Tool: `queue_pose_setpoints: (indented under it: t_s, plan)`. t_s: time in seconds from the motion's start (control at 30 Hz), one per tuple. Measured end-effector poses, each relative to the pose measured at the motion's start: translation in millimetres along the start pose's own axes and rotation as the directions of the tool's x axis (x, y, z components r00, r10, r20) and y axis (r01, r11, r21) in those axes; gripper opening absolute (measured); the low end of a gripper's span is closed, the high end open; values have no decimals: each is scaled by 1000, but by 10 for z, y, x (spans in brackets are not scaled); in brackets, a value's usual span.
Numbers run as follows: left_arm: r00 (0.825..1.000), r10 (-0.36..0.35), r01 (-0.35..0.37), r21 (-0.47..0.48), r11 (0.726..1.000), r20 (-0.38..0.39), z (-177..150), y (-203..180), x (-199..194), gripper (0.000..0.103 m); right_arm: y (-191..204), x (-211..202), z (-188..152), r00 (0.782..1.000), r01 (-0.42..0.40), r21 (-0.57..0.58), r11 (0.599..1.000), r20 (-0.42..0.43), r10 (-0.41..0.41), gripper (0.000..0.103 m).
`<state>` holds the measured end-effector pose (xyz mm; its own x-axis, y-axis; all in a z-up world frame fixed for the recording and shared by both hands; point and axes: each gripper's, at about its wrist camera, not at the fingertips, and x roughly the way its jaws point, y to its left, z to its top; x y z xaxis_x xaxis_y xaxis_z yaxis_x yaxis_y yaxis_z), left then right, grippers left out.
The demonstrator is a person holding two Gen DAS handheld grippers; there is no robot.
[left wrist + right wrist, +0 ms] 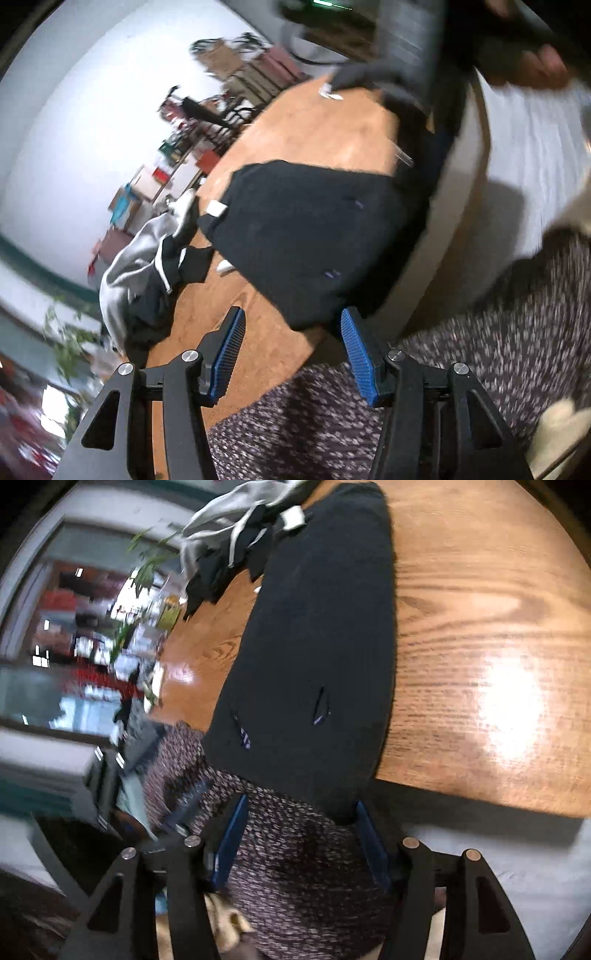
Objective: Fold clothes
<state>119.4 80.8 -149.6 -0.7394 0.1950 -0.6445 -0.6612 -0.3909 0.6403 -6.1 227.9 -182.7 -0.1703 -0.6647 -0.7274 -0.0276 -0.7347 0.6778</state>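
Left wrist: left gripper (293, 354) spread wide, holding nothing, near black garment (314, 236); right gripper (299, 843) likewise.

glossy wooden table (480, 635), white wall (92, 110), perhaps shelves (177, 162).

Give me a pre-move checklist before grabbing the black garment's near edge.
1. Left gripper open: ok, nothing between its pads.
2. Right gripper open: ok, nothing pinched.
3. Black garment flat on the table: ok, near edge hangs over the rim.
4. Near edge within reach of both grippers: ok, just ahead of the fingertips.
5. Clothes pile apart from the garment: not ok, a dark piece touches its far corner.
6. Image sharp enough to aim: not ok, both views are motion-blurred.
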Motion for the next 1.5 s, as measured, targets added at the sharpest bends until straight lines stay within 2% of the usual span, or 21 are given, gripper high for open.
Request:
queue_pose_setpoints:
  t_s: [0.13,0.23,0.33,0.37,0.4,0.5,0.6,0.63,0.7,0.8,0.97,1.1,1.13,1.27,1.33,1.43,1.47,1.5]
  plan:
    - [997,69,-67,111,992,-19,-6,-161,75,56,-116,-12,23,999,-47,130,990,12,45,66]
    - [995,98,-97,209,973,5,11,-290,65,56,-209,20,49,996,-90,240,967,27,86,66]
    - [993,113,-115,266,957,21,25,-342,70,56,-269,75,69,993,-116,325,938,46,107,66]
    - [993,117,-120,278,953,24,30,-352,72,56,-289,94,71,992,-122,351,928,52,111,61]
    - [992,121,-123,288,950,27,36,-360,73,56,-316,117,69,993,-118,376,919,54,105,49]
    - [991,128,-135,314,940,44,58,-389,89,56,-411,144,29,996,-93,421,902,40,84,23]
    - [990,130,-142,338,930,59,77,-443,104,56,-351,47,12,990,-143,414,899,66,127,16]
    - [989,131,-145,341,929,63,83,-454,101,56,-286,-30,23,982,-190,401,896,94,166,16]
    - [989,129,-146,333,931,73,105,-448,91,56,-217,-157,41,968,-247,375,894,131,212,14]
    - [989,130,-146,277,950,76,162,-391,97,56,-32,-327,107,955,-286,313,906,173,242,14]
    - [984,166,-177,207,962,69,221,-341,144,56,85,-368,184,947,-308,285,907,180,265,14]
    - [992,105,-112,107,988,77,301,-307,69,56,49,-387,212,936,-343,297,891,190,297,14]
    - [990,111,-119,92,989,91,325,-317,51,56,51,-406,216,936,-340,291,894,197,292,14]
    - [984,165,-169,64,984,66,344,-273,191,67,53,-428,215,933,-347,281,895,199,300,14]
    - [983,181,-184,60,981,42,337,-226,258,67,44,-439,210,932,-350,282,893,201,302,14]
    - [982,187,-189,55,980,34,316,-123,265,73,19,-472,190,927,-363,280,889,210,312,14]
    - [984,177,-178,54,983,30,312,-103,287,78,11,-484,183,924,-368,279,887,214,316,14]
    - [987,161,-163,55,985,26,309,-90,318,78,5,-496,176,921,-374,278,885,219,321,14]
